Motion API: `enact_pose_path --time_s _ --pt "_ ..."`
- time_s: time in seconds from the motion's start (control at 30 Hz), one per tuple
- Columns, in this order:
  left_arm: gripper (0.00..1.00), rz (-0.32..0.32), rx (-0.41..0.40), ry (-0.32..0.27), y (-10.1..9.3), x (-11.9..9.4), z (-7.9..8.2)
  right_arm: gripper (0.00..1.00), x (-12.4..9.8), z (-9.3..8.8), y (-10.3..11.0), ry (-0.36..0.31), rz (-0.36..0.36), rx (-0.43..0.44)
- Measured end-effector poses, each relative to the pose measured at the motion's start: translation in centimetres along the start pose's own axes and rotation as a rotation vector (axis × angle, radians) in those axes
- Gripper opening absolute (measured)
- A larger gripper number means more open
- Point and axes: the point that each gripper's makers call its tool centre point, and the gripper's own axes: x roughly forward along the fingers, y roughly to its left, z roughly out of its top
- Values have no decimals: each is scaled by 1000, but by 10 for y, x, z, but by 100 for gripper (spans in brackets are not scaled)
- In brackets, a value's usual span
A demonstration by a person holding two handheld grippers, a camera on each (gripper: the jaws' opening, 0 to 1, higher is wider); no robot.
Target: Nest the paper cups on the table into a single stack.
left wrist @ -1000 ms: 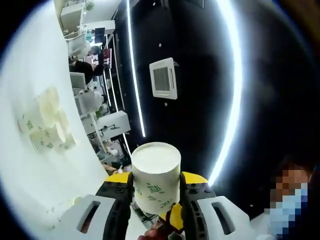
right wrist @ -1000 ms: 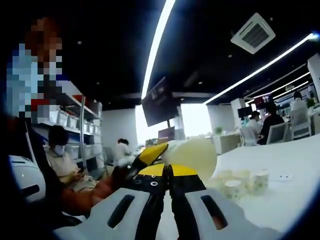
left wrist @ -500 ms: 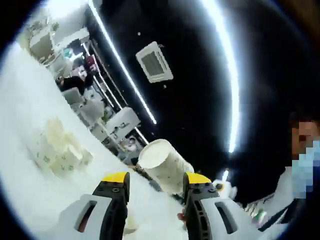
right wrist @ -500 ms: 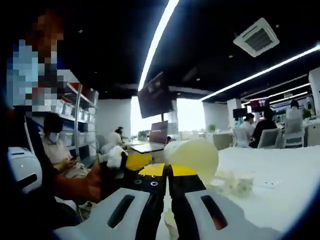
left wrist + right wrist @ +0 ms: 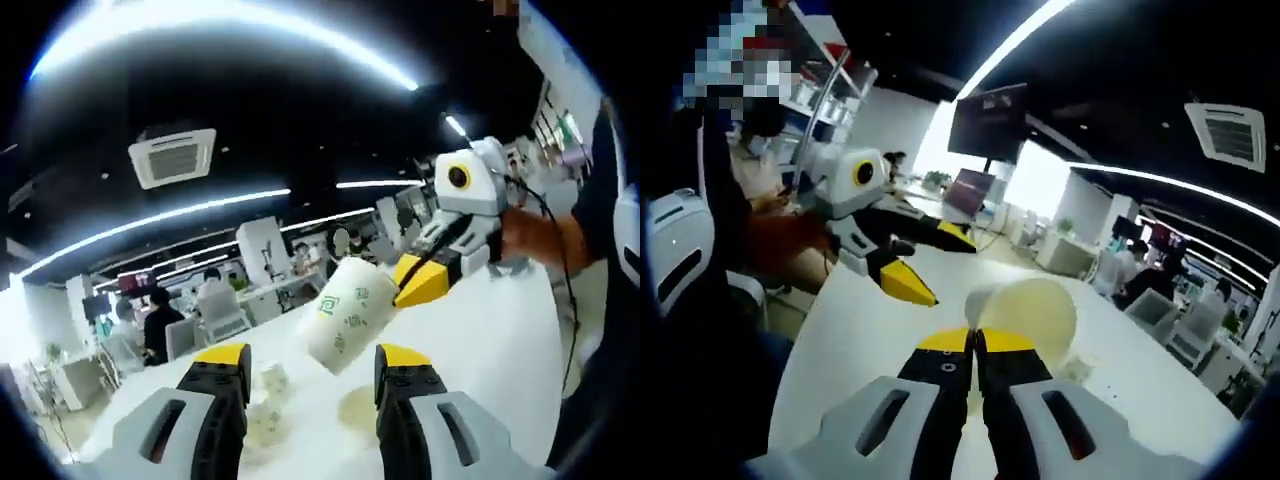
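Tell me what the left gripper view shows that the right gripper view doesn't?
Left gripper view: the green print on the outside of the held cup, and loose cups on the table. Right gripper view: that cup's pale inside, the right gripper shut on its rim, and a dark screen. Both: the cup, the white table, a ceiling vent.

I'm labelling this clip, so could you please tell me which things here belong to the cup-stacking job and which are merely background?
Part of the job:
- held paper cup, clamped in the right gripper
- loose cups on the table
- left gripper, fingers open

Just background:
- ceiling vent
- hanging monitor
- seated person at the desks
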Motion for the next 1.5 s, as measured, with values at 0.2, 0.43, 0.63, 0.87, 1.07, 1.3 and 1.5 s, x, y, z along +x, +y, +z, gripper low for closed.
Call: enact_pose_path --time_s 0.2,0.43,0.63,0.87,1.07,1.3,1.5 --pt "54 -77 161 84 -17 6 0 2 1 -4 8 96 46 -99" --pt "53 -127 185 86 -25 16 9 2 5 -8 20 202 107 -245" --pt "51 -172 221 110 -39 24 3 2 6 -5 29 240 138 -316" --pt "47 -185 265 131 -40 29 -1 2 7 -10 31 288 157 -392" --pt "45 -201 273 134 -43 33 -2 2 8 -15 32 331 181 -455" --pt "44 -197 238 121 -44 38 -7 3 9 -21 30 354 184 -494" --pt "43 -187 191 110 -43 41 -13 14 9 -21 27 326 175 -472"
